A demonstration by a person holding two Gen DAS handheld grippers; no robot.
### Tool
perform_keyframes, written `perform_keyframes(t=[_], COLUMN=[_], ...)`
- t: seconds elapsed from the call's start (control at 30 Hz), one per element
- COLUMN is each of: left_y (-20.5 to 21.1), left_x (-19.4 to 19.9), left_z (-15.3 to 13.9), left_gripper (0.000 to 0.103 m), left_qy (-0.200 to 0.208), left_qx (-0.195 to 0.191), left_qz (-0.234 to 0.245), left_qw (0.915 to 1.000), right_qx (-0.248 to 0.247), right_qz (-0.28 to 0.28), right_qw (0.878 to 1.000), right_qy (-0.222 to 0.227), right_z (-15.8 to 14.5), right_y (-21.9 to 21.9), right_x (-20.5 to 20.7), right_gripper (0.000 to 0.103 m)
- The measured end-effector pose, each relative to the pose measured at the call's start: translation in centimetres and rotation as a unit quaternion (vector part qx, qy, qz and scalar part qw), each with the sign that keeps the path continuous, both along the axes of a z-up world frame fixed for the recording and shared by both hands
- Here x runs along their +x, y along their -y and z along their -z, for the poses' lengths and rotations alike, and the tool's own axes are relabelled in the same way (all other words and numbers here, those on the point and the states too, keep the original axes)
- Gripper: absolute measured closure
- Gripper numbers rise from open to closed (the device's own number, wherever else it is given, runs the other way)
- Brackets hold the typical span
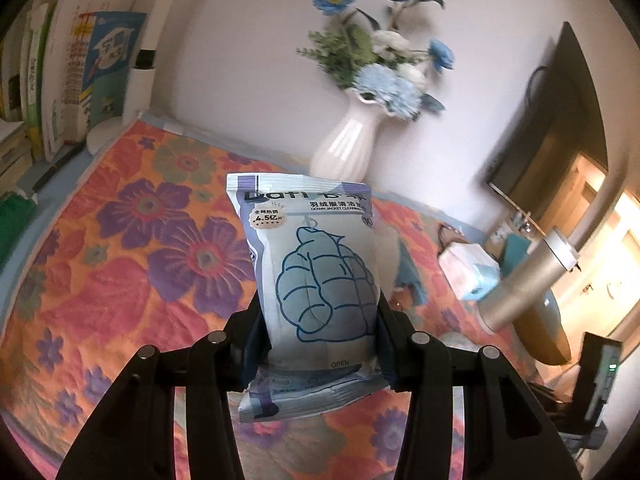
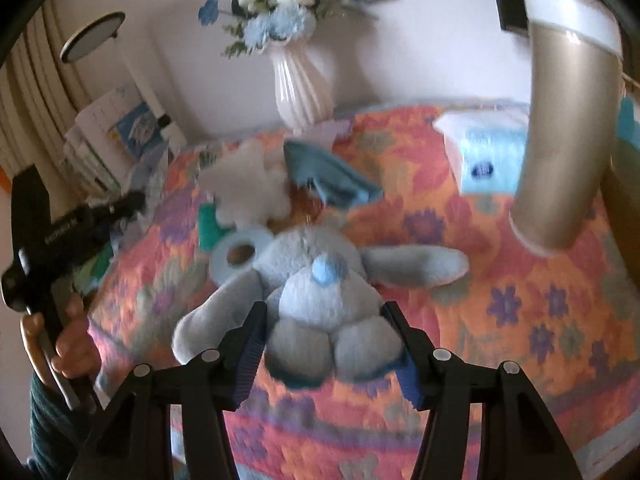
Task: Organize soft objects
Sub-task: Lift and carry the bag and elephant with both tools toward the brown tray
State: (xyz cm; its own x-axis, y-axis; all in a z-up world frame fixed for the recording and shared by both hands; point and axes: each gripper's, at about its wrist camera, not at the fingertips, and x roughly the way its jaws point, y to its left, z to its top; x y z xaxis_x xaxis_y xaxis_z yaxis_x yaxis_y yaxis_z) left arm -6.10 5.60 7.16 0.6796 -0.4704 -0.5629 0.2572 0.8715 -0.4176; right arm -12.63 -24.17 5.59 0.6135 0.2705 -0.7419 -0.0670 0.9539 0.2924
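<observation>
My left gripper (image 1: pixel 318 320) is shut on a pale blue wipes pack (image 1: pixel 316 280) printed with a down jacket, held upright above the floral tablecloth (image 1: pixel 120 260). My right gripper (image 2: pixel 326 328) is closed around a blue plush toy (image 2: pixel 320 292) with long ears, gripping its lower body above the tablecloth (image 2: pixel 520 320). Behind the plush lie a white fluffy item (image 2: pixel 248 184), a blue cloth (image 2: pixel 332 176), a blue ring (image 2: pixel 240 252) and a green item (image 2: pixel 210 224).
A white vase of blue flowers (image 1: pixel 348 140) stands at the back by the wall. A gold tumbler (image 2: pixel 568 120) and a tissue box (image 2: pixel 488 152) sit at the right. Books (image 1: pixel 80 80) line the left. The left hand-held gripper (image 2: pixel 60 236) shows at the right view's left edge.
</observation>
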Motion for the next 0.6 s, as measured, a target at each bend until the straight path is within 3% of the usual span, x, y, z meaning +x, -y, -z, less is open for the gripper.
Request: perform_keyframes(t=[0.03,0.1,0.3,0.43,0.6], left_y=[0.3,0.8,2.0,3.0,5.6], left_x=[-0.1,-0.3,-2.4,-3.8,-5.9], left_z=[-0.1,-0.2,-1.7,-2.4,-3.4], left_gripper=[0.059,0.059,0.059,0.059,0.059], left_qy=[0.000,-0.001,0.012,0.016,0.029], left_qx=[-0.001,0.003,0.022,0.022,0.026], left_qz=[0.003,0.006,0.020,0.031,0.057], left_qw=[1.0000,1.0000,0.9995,0.9991,0.9976], right_qx=[0.001,0.006,0.016,-0.022,-0.028], right_qz=[-0.003,-0.008,-0.026,-0.038,-0.025], right_qw=[1.000,1.000,0.998,0.999,0.999], right_qy=[-0.005,-0.017,-0.052,-0.026,0.000], right_z=[0.4,1.0,3.2,2.7,1.2], right_y=[0.0,0.0,-0.9,-2.4,-1.9], right_x=[-0.1,0.1,2.5,1.0,-1.5], right_gripper=[0.028,0.023,0.019,0.053,0.055])
